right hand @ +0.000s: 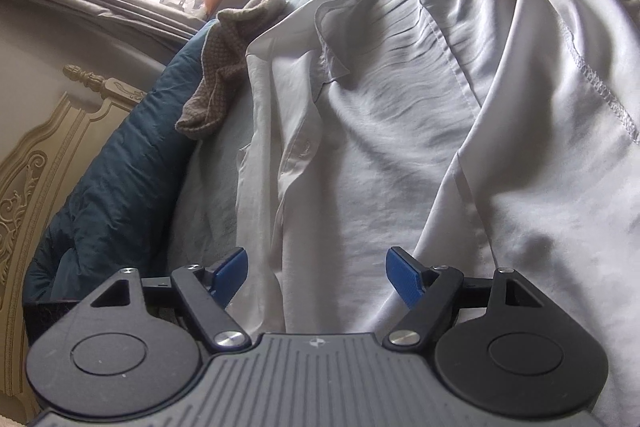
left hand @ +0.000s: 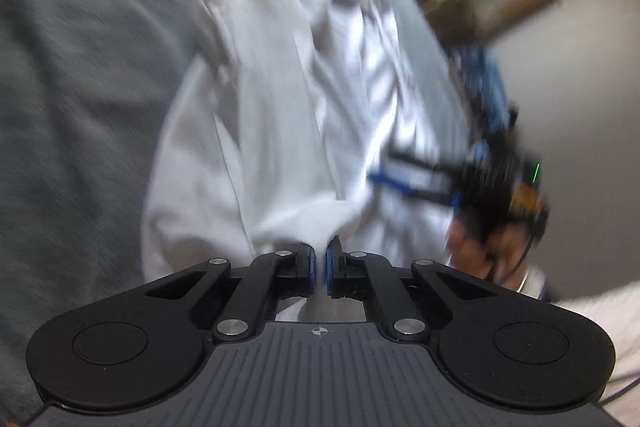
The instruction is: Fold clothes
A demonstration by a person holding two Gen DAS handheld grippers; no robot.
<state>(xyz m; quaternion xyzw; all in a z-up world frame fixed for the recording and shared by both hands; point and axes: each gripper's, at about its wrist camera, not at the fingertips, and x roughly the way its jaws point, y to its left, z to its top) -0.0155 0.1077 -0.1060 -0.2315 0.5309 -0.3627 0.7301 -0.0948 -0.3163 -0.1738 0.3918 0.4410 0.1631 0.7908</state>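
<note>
The white shirt (left hand: 280,115) lies crumpled on a bed with a grey bedspread (left hand: 80,67), spread ahead of both tools. In the left wrist view it is smeared by motion blur, so its folds, collar and seams are hard to make out. The left hand-held gripper (left hand: 321,267) is pressed together, its 2 blue pads pinching a bunched fold of the shirt that rises in a small peak right at the fingertips; how much cloth is caught behind the pads is hidden by the tool's own body.

To the right of that tool, over the shirt's far edge, the right hand-held gripper (left hand: 384,167) shows as a blurred dark shape with blue fingers, held by a hand (left hand: 476,247) whose outline is unclear. Beyond it, blurred furniture cannot be identified.

The right wrist view is sharp. The right hand-held gripper (right hand: 316,277) stands spread wide, its blue pads (right hand: 404,279) apart with shirt cloth lying between and below them; whether the pads touch the cloth cannot be told. The shirt (right hand: 400,147) fills the frame ahead, its pleats, a stitched hem and a button on the upper right visible, and its right side is cut off. Ahead and left lie a brown knitted sock (right hand: 224,67), a dark teal quilt (right hand: 120,167) and a carved cream headboard (right hand: 40,155), partly cut off.
</note>
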